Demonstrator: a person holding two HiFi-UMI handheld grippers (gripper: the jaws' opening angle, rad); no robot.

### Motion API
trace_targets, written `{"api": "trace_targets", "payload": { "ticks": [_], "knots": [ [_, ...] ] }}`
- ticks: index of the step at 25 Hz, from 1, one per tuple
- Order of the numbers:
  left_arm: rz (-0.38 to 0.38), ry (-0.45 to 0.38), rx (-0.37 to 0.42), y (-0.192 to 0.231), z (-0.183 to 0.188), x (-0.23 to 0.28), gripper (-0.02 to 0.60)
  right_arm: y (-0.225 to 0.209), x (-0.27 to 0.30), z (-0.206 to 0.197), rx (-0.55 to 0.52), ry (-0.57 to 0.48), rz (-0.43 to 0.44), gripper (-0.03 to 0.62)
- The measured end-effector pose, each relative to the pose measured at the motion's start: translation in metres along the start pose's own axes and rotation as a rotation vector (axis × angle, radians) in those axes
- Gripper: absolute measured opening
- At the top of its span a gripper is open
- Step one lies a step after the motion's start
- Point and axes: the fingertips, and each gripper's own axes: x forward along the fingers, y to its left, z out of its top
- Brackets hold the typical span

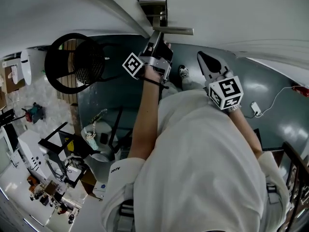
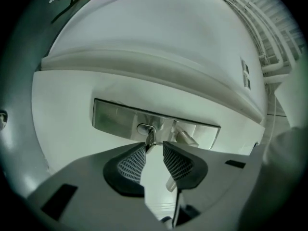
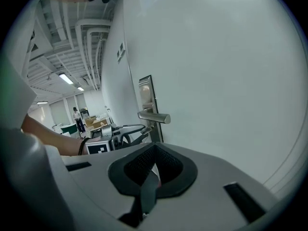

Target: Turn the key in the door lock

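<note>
A brushed steel lock plate [image 2: 115, 117] sits on the white door [image 2: 144, 42], with a silver key [image 2: 149, 138] stuck in its cylinder and the lever handle [image 2: 185, 138] beside it. My left gripper [image 2: 154, 150] is right at the lock, open, with the key's head between its fingertips and a clear gap to the right pad. In the head view the left gripper [image 1: 157, 35] reaches up under the handle [image 1: 174, 31]. My right gripper [image 1: 200, 56] hangs back from the door, shut and empty. The right gripper view shows the right gripper [image 3: 155, 153], the handle [image 3: 154, 116] and the left gripper [image 3: 130, 134].
A black round mesh chair [image 1: 75, 62] stands left of the door. Tools and boxes clutter the floor at lower left [image 1: 48, 178]. A white plug and cable [image 1: 256, 109] lie on the grey floor at right. A person [image 3: 76, 117] stands far down the hall.
</note>
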Motion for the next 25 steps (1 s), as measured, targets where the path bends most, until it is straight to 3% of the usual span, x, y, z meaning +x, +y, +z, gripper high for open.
{"api": "trace_targets", "payload": {
  "ticks": [10,14,16,20,25],
  "knots": [
    [-0.012,-0.083,0.022,-0.011,0.001,-0.043,0.092,0.029,0.028,0.012,-0.056,0.009,0.176,-0.008],
    [-0.021,-0.175,0.076,-0.023,0.013,-0.075,0.013,0.044,0.038,0.015,-0.067,0.008,0.252,-0.008],
    [-0.018,-0.211,0.103,-0.029,0.016,-0.091,0.009,0.052,0.043,0.017,-0.083,0.005,0.293,-0.008],
    [0.019,-0.247,0.205,-0.043,0.009,-0.122,0.009,0.079,0.051,0.017,-0.118,0.001,0.407,-0.008],
    [0.121,-0.243,0.465,-0.065,-0.015,-0.155,0.009,0.12,0.047,0.027,-0.168,-0.033,0.596,-0.008]
  ]
}}
